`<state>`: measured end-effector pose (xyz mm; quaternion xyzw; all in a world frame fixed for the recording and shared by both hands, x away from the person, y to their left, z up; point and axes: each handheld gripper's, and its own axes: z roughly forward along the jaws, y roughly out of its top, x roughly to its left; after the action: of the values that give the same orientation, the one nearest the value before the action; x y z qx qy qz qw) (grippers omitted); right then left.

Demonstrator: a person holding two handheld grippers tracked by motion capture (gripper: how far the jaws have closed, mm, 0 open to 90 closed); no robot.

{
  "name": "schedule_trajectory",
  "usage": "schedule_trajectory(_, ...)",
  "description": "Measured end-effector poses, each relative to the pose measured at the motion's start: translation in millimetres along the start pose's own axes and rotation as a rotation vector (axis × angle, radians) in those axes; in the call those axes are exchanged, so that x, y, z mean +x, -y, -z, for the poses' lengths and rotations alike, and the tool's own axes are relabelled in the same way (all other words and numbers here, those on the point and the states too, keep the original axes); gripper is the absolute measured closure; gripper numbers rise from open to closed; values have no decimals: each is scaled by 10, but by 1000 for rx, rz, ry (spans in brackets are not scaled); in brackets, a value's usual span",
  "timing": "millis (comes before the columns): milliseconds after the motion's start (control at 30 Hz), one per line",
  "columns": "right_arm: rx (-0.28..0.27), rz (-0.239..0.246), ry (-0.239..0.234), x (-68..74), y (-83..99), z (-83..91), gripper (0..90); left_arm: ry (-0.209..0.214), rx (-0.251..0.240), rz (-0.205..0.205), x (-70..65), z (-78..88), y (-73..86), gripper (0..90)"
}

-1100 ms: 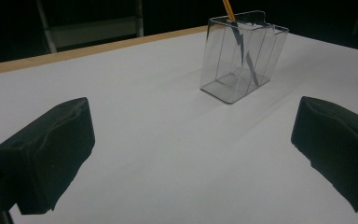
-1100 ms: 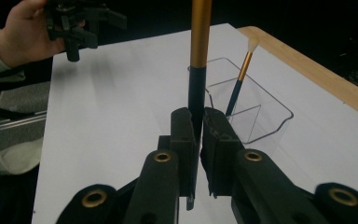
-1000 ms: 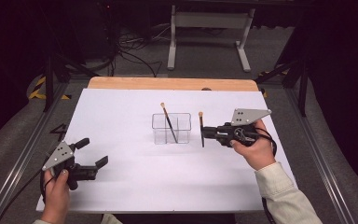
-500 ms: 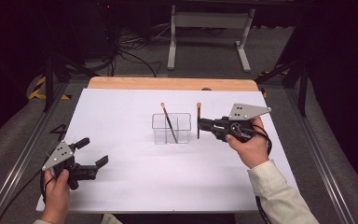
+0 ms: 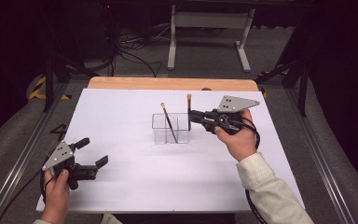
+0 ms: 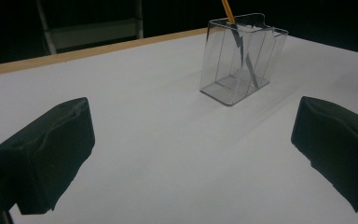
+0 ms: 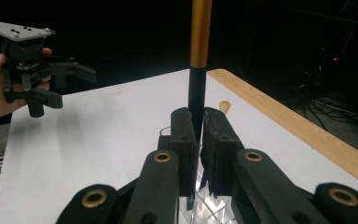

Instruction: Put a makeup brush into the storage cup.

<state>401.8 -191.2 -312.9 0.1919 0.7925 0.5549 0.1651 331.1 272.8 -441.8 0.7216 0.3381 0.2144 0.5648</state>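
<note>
Dark room; white tabletop [image 5: 135, 186] with a wooden strip along the far edge.

Item: black brush with orange-tan end [image 5: 189, 112], upright, clamped between the closed jaws of the right gripper [image 5: 191, 114], above the right edge of the clear container [image 5: 170, 135].

Second brush [image 5: 168, 122]: leaning inside the container.

Left gripper [image 5: 93, 154]: near-left of table, jaws wide apart, holding nothing, well apart from container.

Upright brush [image 7: 196, 93] between clamped tongs [image 7: 198, 135]
</note>
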Motion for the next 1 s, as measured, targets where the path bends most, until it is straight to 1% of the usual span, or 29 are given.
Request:
schedule_trajectory(133, -1, -4, 3, -28, -45, -95, 839, 0, -4, 2, 0, -1, 1, 3)
schedule_trajectory(333, -2, -9, 14, -60, -79, -189, 839, 1, -3, 1, 1, 0, 1, 3)
schedule_trajectory(667, -7, -21, 33, -121, -97, -343, 839, 1, -4, 1, 4, -2, 2, 3)
schedule_trajectory(700, -6, -22, 37, -134, -97, -377, 839, 3, 0, 0, 4, -2, 1, 3)
schedule_trajectory(867, -11, -30, 45, -161, -99, -445, 839, 1, -6, -3, 6, 0, 1, 3)
schedule_trajectory(1000, -17, -39, 53, -180, -113, -497, 839, 4, 0, -1, 4, -1, 1, 3)
